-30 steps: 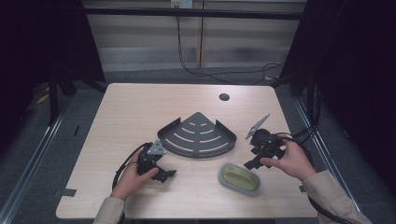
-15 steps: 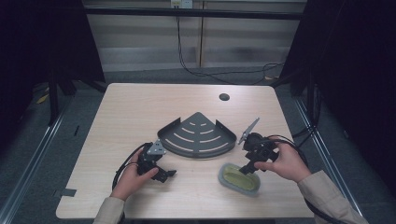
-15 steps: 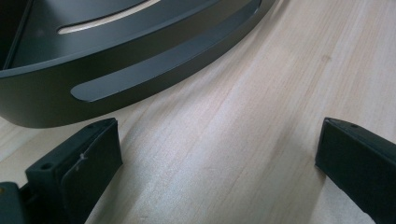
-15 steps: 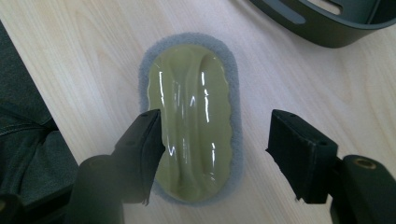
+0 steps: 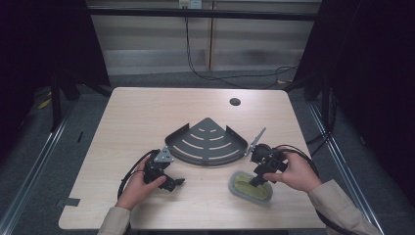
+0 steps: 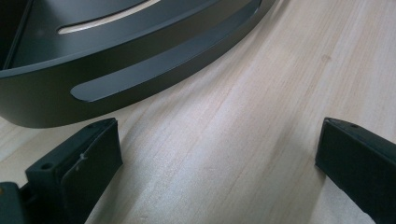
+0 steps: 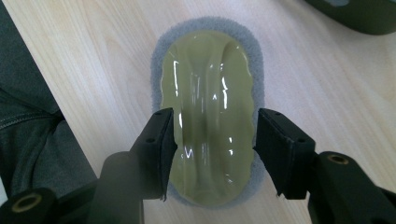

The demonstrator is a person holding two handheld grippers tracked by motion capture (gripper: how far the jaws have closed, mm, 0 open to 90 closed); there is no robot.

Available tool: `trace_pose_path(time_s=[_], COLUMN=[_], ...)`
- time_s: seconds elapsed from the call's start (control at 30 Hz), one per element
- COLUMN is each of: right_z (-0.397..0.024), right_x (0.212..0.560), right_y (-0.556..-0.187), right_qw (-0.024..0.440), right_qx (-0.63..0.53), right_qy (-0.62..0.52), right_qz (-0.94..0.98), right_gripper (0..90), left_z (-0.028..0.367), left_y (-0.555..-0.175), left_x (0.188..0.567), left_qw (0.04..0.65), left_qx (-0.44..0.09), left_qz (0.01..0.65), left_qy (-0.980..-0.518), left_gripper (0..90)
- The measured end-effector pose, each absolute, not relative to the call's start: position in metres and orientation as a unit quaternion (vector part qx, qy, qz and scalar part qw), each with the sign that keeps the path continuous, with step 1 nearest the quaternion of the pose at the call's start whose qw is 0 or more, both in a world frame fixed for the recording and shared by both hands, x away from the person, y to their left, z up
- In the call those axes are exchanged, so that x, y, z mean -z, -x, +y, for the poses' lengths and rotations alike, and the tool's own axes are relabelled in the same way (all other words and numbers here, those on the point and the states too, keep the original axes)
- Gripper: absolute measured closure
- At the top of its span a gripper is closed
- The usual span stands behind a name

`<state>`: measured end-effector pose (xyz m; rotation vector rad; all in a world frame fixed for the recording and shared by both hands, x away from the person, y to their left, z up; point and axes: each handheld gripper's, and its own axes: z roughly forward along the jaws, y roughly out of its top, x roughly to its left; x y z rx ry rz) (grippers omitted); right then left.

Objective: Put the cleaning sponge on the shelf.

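Now right tongs [image 7: 212, 140] just closing round glossy olive scrubber [image 7: 210, 93] – grey foam rim, left tongs [image 6: 217, 154] wide, empty.

A dark fan-shaped corner shelf [image 5: 208, 144] with slotted floor sits mid-table [image 5: 137, 112]; a round cable hole [image 5: 235, 102] lies at one o'clock from it
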<state>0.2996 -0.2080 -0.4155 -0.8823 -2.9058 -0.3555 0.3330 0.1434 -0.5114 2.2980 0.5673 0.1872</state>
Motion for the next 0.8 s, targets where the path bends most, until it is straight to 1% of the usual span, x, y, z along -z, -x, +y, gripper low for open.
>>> trace_pose_path(time_s=[0.07,0.17,0.27,0.33,0.37,0.4,0.43,0.67,0.8], right_z=[-0.2068,-0.2065,-0.2048,-0.2035,-0.2035,-0.2031,-0.2026,-0.2007,-0.2018], right_x=[0.4188,0.4211,0.4254,0.4267,0.4267,0.4267,0.4265,0.4223,0.4173], right_y=[-0.2993,-0.2995,-0.2993,-0.2991,-0.2991,-0.2993,-0.2995,-0.3025,-0.3045], right_qw=[0.049,0.052,0.055,0.054,0.054,0.053,0.058,0.049,0.052], right_qx=[0.109,0.103,0.094,0.088,0.088,0.086,0.087,0.076,0.075], right_qy=[0.29,0.291,0.289,0.285,0.285,0.284,0.285,0.29,0.289], right_qz=[-0.949,-0.95,-0.951,-0.953,-0.953,-0.953,-0.953,-0.953,-0.953], right_gripper=[50.5,51.9,56.8,62.6,62.6,65.2,70.3,71.2,71.2], left_z=[0.1434,0.1434,0.1434,0.1434,0.1434,0.1434,0.1433,0.1434,0.1434], left_y=[-0.3329,-0.3329,-0.333,-0.3329,-0.3329,-0.3329,-0.3329,-0.3329,-0.3329], left_x=[0.5114,0.5114,0.5114,0.5114,0.5114,0.5114,0.5113,0.5114,0.5114], left_qw=[0.374,0.374,0.374,0.374,0.374,0.374,0.373,0.374,0.374], left_qx=[-0.074,-0.074,-0.073,-0.074,-0.074,-0.074,-0.075,-0.075,-0.074], left_qz=[0.222,0.222,0.222,0.222,0.222,0.222,0.222,0.222,0.222], left_qy=[-0.897,-0.897,-0.897,-0.898,-0.898,-0.898,-0.898,-0.897,-0.897], left_gripper=[0.0,0.0,0.0,0.0,0.0,0.0,0.0,0.0,0.0])
